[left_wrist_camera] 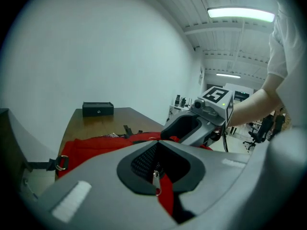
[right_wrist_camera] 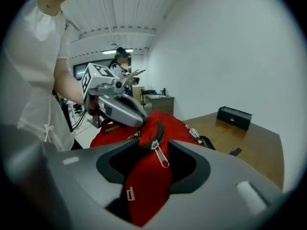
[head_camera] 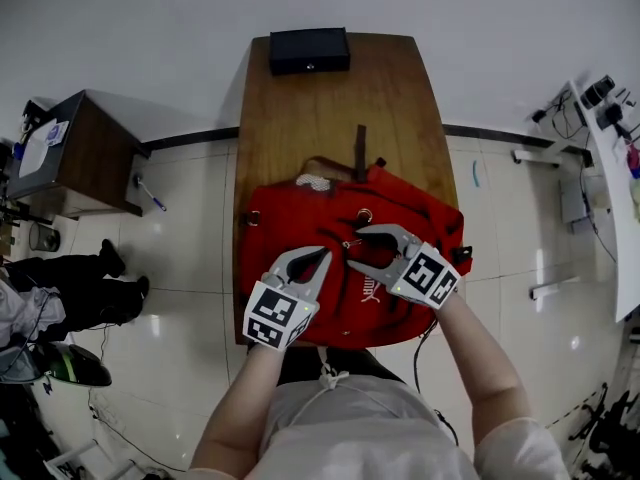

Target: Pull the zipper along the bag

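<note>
I am watching the red backpack point(head_camera: 400, 208), which is lying on the near half of the wooden table point(head_camera: 330, 108), right in front of the person. Its zipper track point(right_wrist_camera: 157, 131) is running over a raised fold between the two tools. The left gripper point(head_camera: 324, 255) is holding its jaws closed, as far as I can judge on a silver zipper pull point(left_wrist_camera: 156, 180) together with a thin strip of red fabric. The right gripper point(head_camera: 352, 251) is clamping a thick fold of the backpack, and a second zipper pull point(right_wrist_camera: 162, 155) is lying loose on that fold between its jaws. I am expecting three possible problems. The small pull may slip out of the left jaws if the pulling is going sideways and not along the track. The bunched fabric may get caught in the slider, because the right jaws are squeezing the fold close to the teeth. The two grippers are working very near each other, so they may knock together. If the right grip is failing, I think the whole backpack may slide toward the near edge. Counting now: one backpack, two grippers, two zipper pulls, one table, and one black box point(head_camera: 309, 50) at the far end.
</note>
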Motion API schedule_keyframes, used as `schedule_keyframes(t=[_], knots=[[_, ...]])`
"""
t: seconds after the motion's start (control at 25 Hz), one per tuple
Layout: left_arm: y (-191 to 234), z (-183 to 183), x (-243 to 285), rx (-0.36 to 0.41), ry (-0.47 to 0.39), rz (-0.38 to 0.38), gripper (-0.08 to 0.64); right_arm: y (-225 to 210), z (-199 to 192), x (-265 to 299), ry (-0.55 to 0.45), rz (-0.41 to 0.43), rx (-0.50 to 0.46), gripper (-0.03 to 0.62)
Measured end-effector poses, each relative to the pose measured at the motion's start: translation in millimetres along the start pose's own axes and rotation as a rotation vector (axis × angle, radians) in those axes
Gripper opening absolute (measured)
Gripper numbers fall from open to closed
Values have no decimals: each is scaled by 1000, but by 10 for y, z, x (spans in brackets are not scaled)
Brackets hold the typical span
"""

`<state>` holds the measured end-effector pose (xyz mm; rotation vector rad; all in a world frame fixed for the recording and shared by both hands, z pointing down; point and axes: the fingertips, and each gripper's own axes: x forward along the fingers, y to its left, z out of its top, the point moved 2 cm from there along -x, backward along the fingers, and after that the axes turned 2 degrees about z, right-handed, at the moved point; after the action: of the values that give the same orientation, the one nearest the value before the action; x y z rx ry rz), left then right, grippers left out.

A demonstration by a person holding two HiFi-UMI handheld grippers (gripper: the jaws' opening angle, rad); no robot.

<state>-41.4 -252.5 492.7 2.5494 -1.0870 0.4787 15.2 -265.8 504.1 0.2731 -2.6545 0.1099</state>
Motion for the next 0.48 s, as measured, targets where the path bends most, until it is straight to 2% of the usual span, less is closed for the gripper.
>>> schedule_keyframes(t=[0.12,0.2,0.28,0.48], knots=[[24,7,76,14,42,-22,8,11,-16,96,60,113,-65,179],[27,-13,116,13,64,-24,8,1,-5,110,85,175,-73,196],[19,-43,156,7,71,-32,8,10,-12,92,106,239,-74,179],[-54,-51,216,1,93,-59,8,15,-109,101,183,308,-111,160]])
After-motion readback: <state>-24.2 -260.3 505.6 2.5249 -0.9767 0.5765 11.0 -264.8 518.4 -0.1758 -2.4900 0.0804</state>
